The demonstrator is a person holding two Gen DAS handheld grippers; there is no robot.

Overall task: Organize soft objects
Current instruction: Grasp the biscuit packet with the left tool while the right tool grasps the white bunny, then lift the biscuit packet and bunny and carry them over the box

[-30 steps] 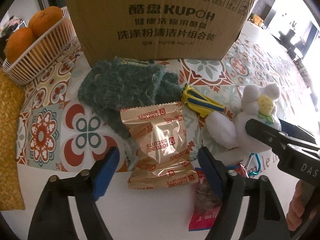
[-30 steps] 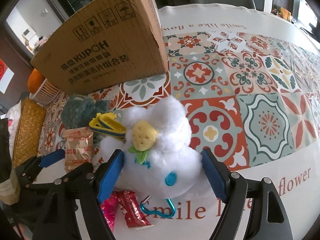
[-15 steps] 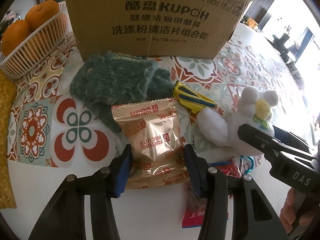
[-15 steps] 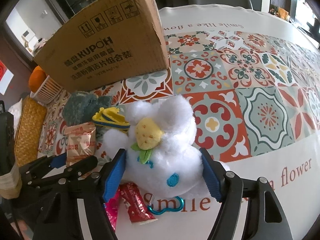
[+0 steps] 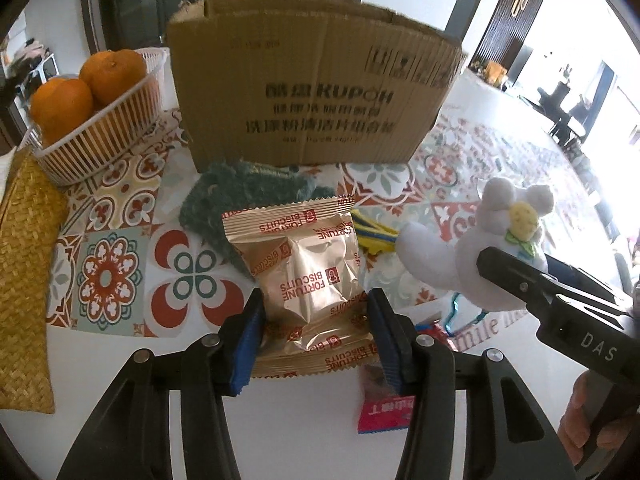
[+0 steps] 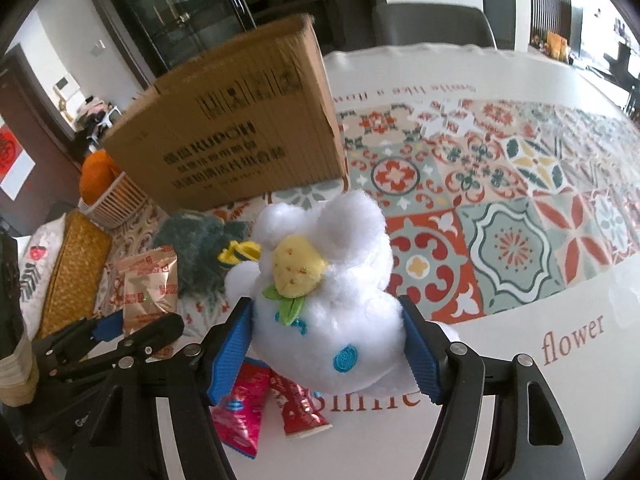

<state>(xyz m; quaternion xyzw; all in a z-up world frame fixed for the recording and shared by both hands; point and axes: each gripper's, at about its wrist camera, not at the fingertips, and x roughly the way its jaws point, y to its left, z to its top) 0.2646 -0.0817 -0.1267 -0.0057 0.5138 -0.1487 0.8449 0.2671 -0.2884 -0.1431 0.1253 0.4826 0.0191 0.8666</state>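
Your left gripper [image 5: 314, 338] has its blue-padded fingers [image 5: 249, 344] clenched on the lower half of the gold foil biscuit packet [image 5: 300, 276], which hangs just in front of the teal knitted cloth [image 5: 224, 196] and the tall brown cardboard box [image 5: 316, 92]. The slick, air-filled wrapper could squirt out, or the biscuit inside could crack, if you squeeze harder. Your right gripper [image 6: 326, 350] is grasping the fluffy white plush toy [image 6: 340, 280] round its body, above the red snack sachets [image 6: 260, 404] on the worktop [image 6: 520, 380]. The plush compresses, so it may sag loose, and its dangling blue clip [image 5: 454, 316] could snag on the box rim.
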